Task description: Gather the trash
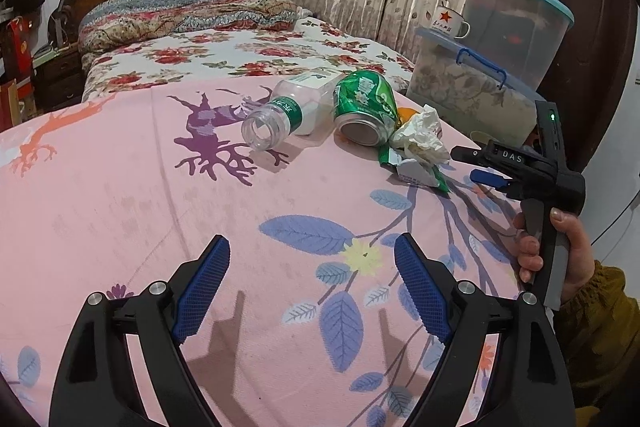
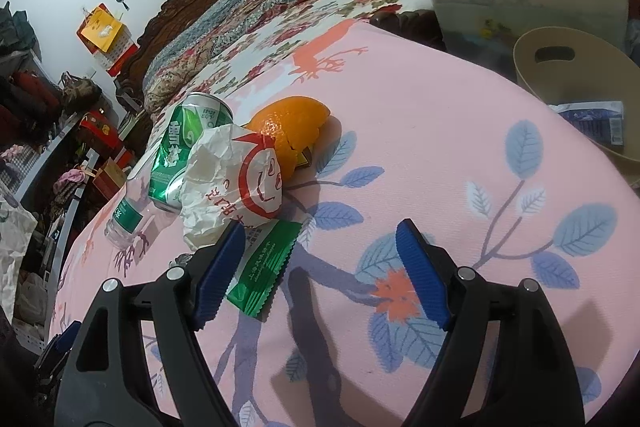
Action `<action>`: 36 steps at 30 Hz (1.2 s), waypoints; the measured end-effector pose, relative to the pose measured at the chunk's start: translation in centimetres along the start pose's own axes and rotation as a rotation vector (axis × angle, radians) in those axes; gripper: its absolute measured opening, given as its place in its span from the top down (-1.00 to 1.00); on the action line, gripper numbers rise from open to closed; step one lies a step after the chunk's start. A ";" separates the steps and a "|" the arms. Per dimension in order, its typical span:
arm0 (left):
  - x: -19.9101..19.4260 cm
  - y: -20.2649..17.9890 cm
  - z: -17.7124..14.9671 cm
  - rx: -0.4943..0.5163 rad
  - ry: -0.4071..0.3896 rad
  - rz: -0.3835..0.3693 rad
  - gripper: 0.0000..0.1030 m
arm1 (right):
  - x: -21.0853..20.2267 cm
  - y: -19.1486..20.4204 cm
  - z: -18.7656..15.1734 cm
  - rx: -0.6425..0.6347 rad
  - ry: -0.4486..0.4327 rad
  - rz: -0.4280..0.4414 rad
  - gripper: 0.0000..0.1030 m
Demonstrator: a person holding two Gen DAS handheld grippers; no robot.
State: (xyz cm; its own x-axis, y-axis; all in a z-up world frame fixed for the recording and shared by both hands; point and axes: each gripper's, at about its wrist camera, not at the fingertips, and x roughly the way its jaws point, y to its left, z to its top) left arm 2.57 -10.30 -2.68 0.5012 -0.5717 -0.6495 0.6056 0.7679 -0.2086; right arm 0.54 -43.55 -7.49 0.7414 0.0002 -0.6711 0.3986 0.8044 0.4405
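Trash heaped in one cluster on pink bedspread (image 2: 420, 147): clear plastic bottle (image 1: 280, 115), crushed green can (image 1: 362, 107), crumpled paper (image 2: 232, 179), green wrapper (image 2: 264, 267), orange peel (image 2: 292, 131). In right wrist view, cluster at left of centre, wrapper lowest in frame. Wrapper flat, touching or just under left fingertip (image 2: 218, 273); which, not clear. Long axis ran from lower frame up toward paper, roughly along fingers. Right gripper (image 2: 320, 273) spread wide, holding nothing; wrapper sat left of its gap, so probably needed a shift leftward to straddle it. Tan bin (image 2: 576, 99) at right edge of frame, well apart from cluster.

In left wrist view, cluster in upper centre, well ahead of left gripper (image 1: 312, 283), also wide and empty. Bottle on its side, open mouth toward lower left of frame, base toward can. Can on its side, round end toward camera. Right gripper judged nearer.
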 end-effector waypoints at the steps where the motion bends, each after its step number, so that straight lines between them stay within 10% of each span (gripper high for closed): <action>1: 0.0 0.1 0.0 -0.006 0.002 -0.004 -0.56 | 0.1 0.0 0.0 -0.001 0.000 -0.001 -0.52; 36: 0.3 0.9 0.1 -0.043 0.021 -0.025 -0.56 | 0.3 0.2 0.1 -0.007 0.002 -0.005 -0.54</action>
State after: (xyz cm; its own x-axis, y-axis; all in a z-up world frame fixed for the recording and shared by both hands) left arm 3.29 -9.78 -3.01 0.4728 -0.5854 -0.6586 0.5905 0.7653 -0.2563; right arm 0.89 -43.42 -7.55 0.7384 -0.0026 -0.6744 0.3984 0.8086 0.4330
